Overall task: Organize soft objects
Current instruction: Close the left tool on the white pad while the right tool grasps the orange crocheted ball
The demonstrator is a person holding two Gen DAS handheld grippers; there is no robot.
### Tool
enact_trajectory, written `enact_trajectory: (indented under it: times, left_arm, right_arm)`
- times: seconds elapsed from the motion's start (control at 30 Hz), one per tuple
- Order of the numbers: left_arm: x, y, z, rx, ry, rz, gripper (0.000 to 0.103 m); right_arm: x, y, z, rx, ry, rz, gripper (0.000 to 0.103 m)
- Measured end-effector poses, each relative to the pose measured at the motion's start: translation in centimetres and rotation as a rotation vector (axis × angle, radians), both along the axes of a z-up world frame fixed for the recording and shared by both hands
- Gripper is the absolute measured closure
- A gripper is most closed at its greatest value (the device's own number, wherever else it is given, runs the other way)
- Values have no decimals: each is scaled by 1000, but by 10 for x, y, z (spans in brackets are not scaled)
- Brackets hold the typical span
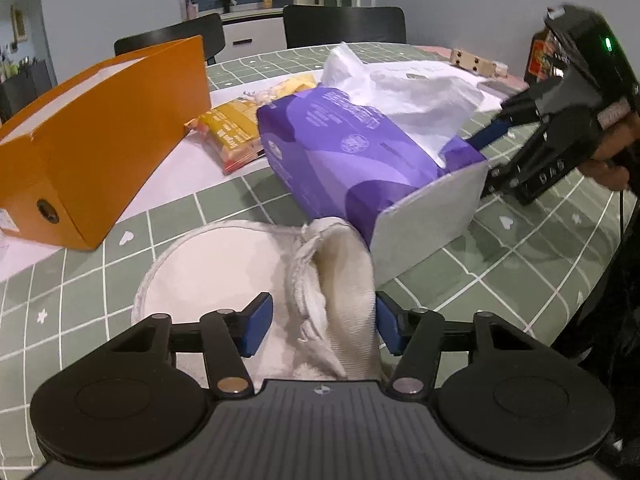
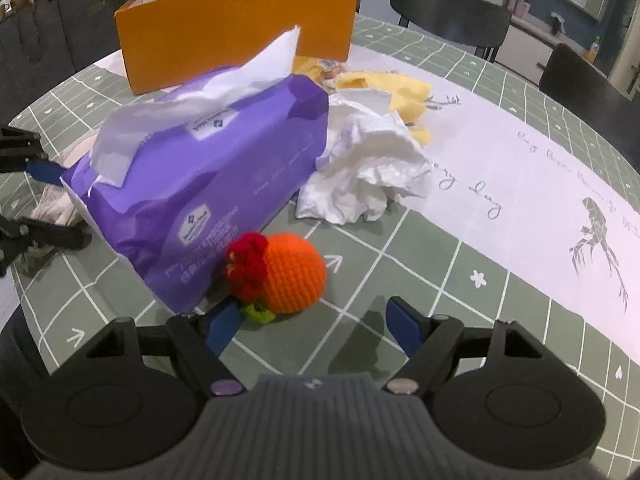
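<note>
My left gripper (image 1: 322,322) is open around the raised upper of a white slipper (image 1: 224,268) lying on the table; the pads stand on either side of it. A purple tissue pack (image 1: 340,152) lies just beyond. My right gripper (image 2: 316,324) is open and empty, just short of an orange crocheted ball with red trim (image 2: 288,276) that rests against the tissue pack (image 2: 208,196). Crumpled white tissue (image 2: 368,172) and a yellow cloth (image 2: 396,96) lie behind the ball. The right gripper also shows in the left wrist view (image 1: 492,148).
An open orange box (image 1: 96,136) stands on the table at the back left, also in the right wrist view (image 2: 236,28). A yellow snack packet (image 1: 236,136) lies beside it. Black chairs (image 1: 344,26) ring the round green-checked table (image 1: 520,264).
</note>
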State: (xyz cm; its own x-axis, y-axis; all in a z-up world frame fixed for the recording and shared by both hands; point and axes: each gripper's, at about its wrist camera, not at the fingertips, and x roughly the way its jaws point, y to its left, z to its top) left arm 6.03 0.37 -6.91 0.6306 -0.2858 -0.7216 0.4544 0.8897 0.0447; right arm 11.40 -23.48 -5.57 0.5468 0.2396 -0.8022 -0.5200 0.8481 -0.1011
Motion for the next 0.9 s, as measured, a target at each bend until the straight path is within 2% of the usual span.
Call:
enact_trajectory:
  times: [0.1,0.3,0.57,0.73,0.9]
  left_arm:
    - [-1,-6,-2,34,-21,-2,48]
    - [3,-1,-2,21,-26,9,68]
    - [10,17,0,-22,-12,31,75]
    - [12,27,3,-36,-16,62,81]
    - [16,34,3,-6,-28,109,83]
  right_arm:
    - [-2,0,2,16,-21,6,26]
    - [-3,6,0,39,-39,41,38]
    - [-7,12,-4,31,-90,97,42]
    - [-6,13,-5,33,-91,110,52]
    - [-6,13,-4,26,-88,113,52]
